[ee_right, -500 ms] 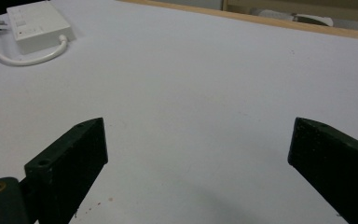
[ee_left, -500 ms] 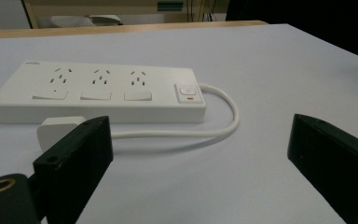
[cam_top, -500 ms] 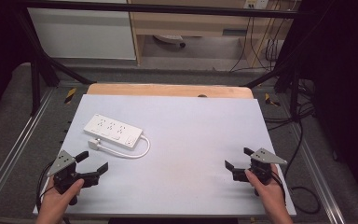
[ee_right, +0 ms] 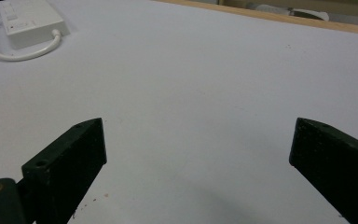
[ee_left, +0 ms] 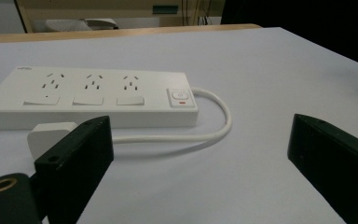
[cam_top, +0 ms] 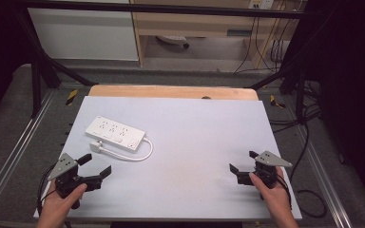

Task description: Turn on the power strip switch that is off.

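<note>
black left gripper [cam_top: 94, 166] at near-left table [cam_top: 204, 142] corner, jaws wide apart, empty. white power strip [cam_top: 115, 133] just ahead of it, flat on table's left half; short cord [cam_top: 140, 155] loops back to plug [cam_top: 95, 147] beside strip. looks rigid, light, smooth plastic: may slide; best pinched across narrow width. cord bendy. right gripper [cam_top: 244, 162] near-right, well apart from strip, jaws wide, empty.

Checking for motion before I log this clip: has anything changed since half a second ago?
Nothing visibly changed. Left gripper and right gripper rest open on the table, holding nothing; the power strip lies where it was.
</note>
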Motion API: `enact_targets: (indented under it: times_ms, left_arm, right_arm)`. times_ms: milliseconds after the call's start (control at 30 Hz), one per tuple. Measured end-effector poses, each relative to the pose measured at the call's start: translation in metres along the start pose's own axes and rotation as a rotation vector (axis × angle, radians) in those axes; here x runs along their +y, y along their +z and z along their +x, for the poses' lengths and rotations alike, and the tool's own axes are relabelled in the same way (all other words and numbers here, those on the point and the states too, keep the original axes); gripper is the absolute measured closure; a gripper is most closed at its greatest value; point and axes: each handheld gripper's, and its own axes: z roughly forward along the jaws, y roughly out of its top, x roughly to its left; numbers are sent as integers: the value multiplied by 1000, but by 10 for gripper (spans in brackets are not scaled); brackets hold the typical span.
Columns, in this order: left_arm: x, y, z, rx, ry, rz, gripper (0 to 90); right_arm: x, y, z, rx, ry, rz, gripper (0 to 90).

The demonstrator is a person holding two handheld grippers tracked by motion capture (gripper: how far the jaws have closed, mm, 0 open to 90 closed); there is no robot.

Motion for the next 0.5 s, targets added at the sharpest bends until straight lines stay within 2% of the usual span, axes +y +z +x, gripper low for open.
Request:
enact_targets:
  times_ms: [200, 500]
  left_arm:
    - [2, -1, -5, -15, 12, -5, 68]
    - [7, 0, -11, -15, 20, -16, 65]
  right_arm:
    - [1, 1, 3, 2, -10, 4, 41]
    - [1, 1, 4, 2, -9, 5, 40]
